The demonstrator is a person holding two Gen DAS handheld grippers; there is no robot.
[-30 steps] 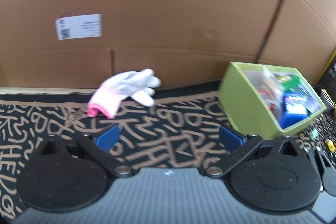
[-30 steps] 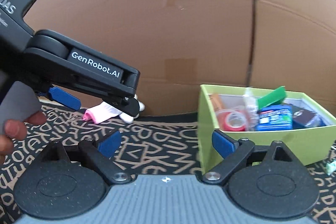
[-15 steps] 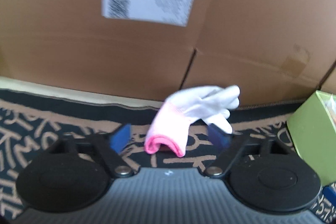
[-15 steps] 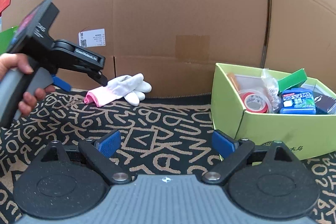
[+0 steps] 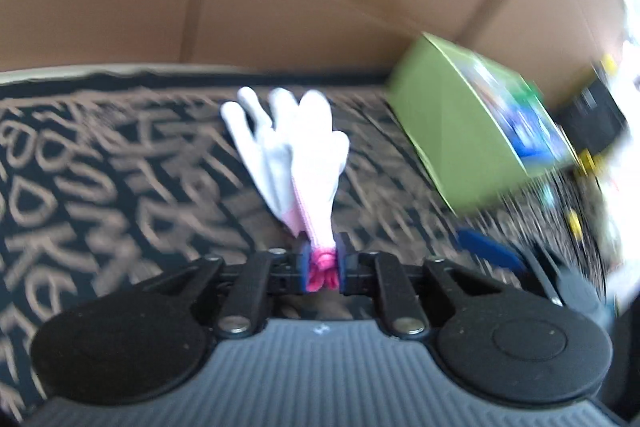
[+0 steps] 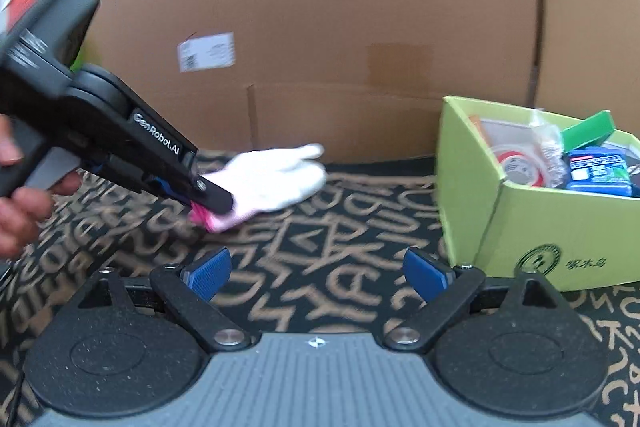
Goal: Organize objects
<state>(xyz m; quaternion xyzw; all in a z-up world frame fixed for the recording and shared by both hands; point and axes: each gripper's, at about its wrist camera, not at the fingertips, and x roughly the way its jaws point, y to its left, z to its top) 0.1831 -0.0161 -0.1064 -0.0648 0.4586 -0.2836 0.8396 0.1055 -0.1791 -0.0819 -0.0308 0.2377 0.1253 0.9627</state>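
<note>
A white glove (image 5: 296, 147) with a pink cuff hangs forward from my left gripper (image 5: 323, 269), whose jaws are closing and whose blue pads pinch the bunched cuff. From the right wrist camera the same glove (image 6: 276, 179) is held just above the patterned mat, with the left gripper (image 6: 208, 205) clamped on its pink end and a person's hand (image 6: 20, 203) on the handle. My right gripper (image 6: 318, 273) is open over the mat with nothing between its fingers. The green box (image 6: 520, 227) stands to the right, holding tape, packets and several small items.
A tall cardboard wall (image 6: 320, 27) with a white label (image 6: 206, 51) closes the back. The black mat with tan lettering (image 6: 320, 239) covers the floor. In the left wrist view the green box (image 5: 452, 123) is at right, with dark and yellow objects (image 5: 592, 123) blurred beyond it.
My left gripper swung toward the glove, dropped onto its pink cuff and shut on it; the glove now points away from the camera. The right gripper barely shifted and stays open.
</note>
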